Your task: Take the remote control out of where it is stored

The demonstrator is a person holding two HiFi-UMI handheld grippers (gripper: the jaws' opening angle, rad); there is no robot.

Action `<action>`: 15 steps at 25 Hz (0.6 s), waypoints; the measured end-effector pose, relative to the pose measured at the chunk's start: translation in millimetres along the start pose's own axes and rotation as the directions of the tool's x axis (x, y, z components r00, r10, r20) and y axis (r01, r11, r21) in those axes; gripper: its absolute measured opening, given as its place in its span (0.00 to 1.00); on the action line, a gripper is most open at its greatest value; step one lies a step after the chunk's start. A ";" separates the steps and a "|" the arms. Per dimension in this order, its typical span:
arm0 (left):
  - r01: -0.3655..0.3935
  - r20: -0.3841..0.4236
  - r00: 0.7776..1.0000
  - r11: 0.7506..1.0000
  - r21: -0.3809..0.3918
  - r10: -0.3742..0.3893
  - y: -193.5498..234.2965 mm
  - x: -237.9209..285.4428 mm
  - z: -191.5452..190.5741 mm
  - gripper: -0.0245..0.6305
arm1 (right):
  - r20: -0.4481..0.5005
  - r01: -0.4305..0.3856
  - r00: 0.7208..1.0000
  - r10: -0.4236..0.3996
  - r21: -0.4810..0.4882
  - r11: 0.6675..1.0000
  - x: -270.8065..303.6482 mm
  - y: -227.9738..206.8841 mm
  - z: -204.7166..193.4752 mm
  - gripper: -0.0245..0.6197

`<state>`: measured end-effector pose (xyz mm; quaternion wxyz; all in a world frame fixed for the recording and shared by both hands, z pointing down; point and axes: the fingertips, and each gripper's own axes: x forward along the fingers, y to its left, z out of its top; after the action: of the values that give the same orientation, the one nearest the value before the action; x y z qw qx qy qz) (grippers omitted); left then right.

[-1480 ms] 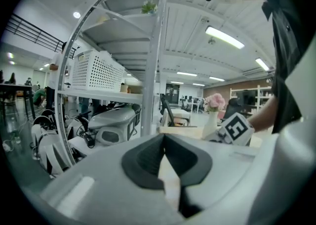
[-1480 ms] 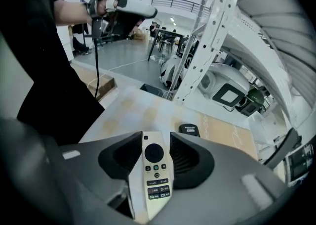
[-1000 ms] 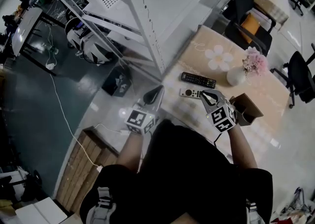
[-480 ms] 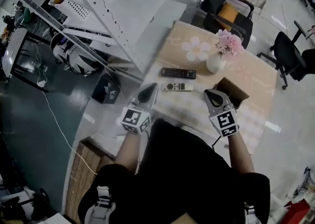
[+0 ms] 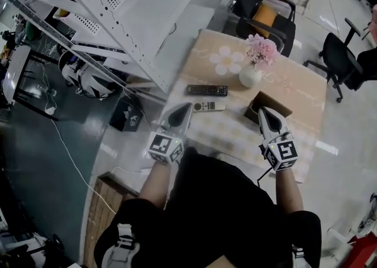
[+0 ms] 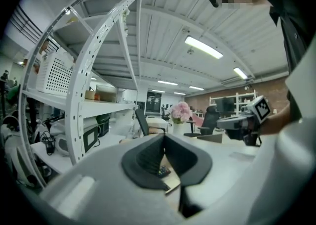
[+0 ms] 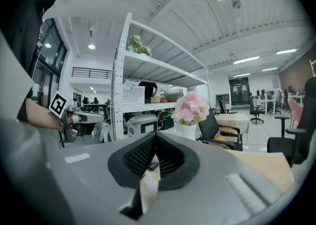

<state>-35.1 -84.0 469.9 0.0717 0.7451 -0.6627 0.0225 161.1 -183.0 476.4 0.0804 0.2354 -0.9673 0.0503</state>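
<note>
Two remotes lie side by side on the cloth-covered table (image 5: 300, 93): a black one (image 5: 207, 90) and, nearer me, a white one (image 5: 208, 106). An open cardboard box (image 5: 262, 101) stands to their right. My left gripper (image 5: 182, 111) hovers at the table's near left edge, shut and empty, its tip just short of the white remote. My right gripper (image 5: 264, 113) is shut with nothing in it, held above the box's near side. In the left gripper view the jaws (image 6: 164, 137) meet, with a remote (image 6: 163, 171) showing below them. The right gripper view shows its jaws (image 7: 155, 137) together.
A vase of pink flowers (image 5: 252, 60) stands behind the box. A white metal rack (image 5: 118, 43) rises left of the table. Office chairs (image 5: 259, 2) (image 5: 339, 60) sit beyond it. A wooden crate (image 5: 112, 196) and a cable (image 5: 70, 155) lie on the floor at left.
The right gripper has left the white remote's end, lifted and drawn back to the box's near side. The left gripper has shifted along the table's edge. Both remotes lie as before.
</note>
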 end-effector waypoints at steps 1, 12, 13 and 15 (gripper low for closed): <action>0.006 0.003 1.000 1.000 0.000 -0.006 -0.6 2.0 1.6 0.04 | 0.016 0.017 1.000 -0.016 -0.006 1.000 -3.2 -2.7 3.2 0.05; 0.061 0.008 0.998 0.998 0.009 -0.061 -1.4 20.9 12.1 0.04 | 0.062 0.098 0.993 -0.101 0.041 0.994 -12.6 -24.9 11.6 0.05; 0.069 0.002 0.998 0.998 0.010 -0.069 -2.4 22.7 11.7 0.04 | 0.056 0.090 0.994 -0.093 0.043 0.995 -11.0 -23.9 10.7 0.05; 0.091 -0.010 0.996 0.996 0.018 -0.091 -6.2 26.8 11.5 0.04 | 0.051 0.080 0.995 -0.082 0.046 0.996 -7.5 -20.6 8.9 0.05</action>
<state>-26.4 -111.3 461.5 0.0689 0.7750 -0.6276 0.0286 176.1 -199.0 467.5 0.0516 0.2774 -0.9574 0.0621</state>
